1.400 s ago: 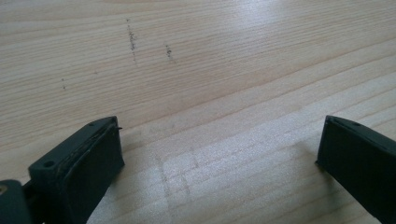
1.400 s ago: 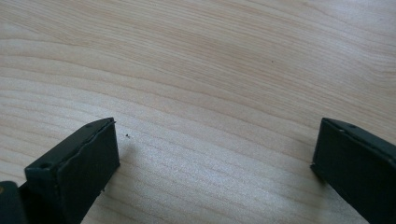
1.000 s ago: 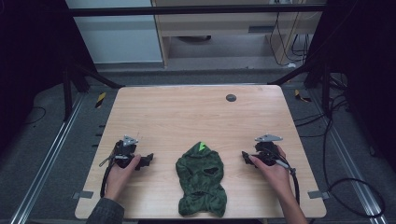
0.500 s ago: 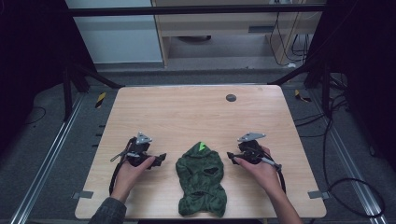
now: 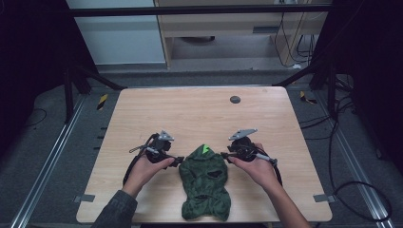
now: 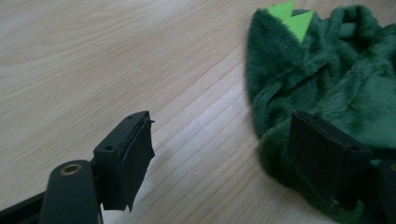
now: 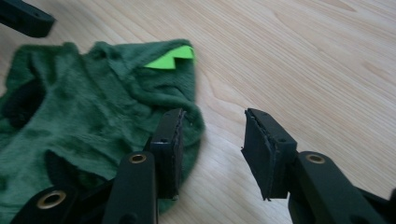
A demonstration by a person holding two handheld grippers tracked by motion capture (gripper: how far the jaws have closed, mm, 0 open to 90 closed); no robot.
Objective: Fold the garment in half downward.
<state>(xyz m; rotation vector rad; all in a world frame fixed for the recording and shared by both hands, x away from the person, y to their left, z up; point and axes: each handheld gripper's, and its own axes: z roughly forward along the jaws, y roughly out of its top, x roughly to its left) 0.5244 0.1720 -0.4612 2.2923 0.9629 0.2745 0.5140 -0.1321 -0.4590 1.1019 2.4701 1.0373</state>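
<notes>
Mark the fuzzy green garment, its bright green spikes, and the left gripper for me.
fuzzy green garment [image 5: 205,190], high view, middle of the body.
bright green spikes [image 6: 290,18], left gripper view, flat face of the spikes.
left gripper [image 5: 179,160], high view, between the fingertips.

high view: overhead, facing forward-down; gripper views: low, close; shared: green garment [image 5: 205,183]

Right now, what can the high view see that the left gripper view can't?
The high view takes in the whole green fuzzy costume, both hands, the right gripper at the costume's other edge, and a small dark disc far up the table. The left gripper view gives a close look at the left gripper, jaws open, one over the costume's edge. Both share the costume, its bright green spikes and the wooden table.
</notes>
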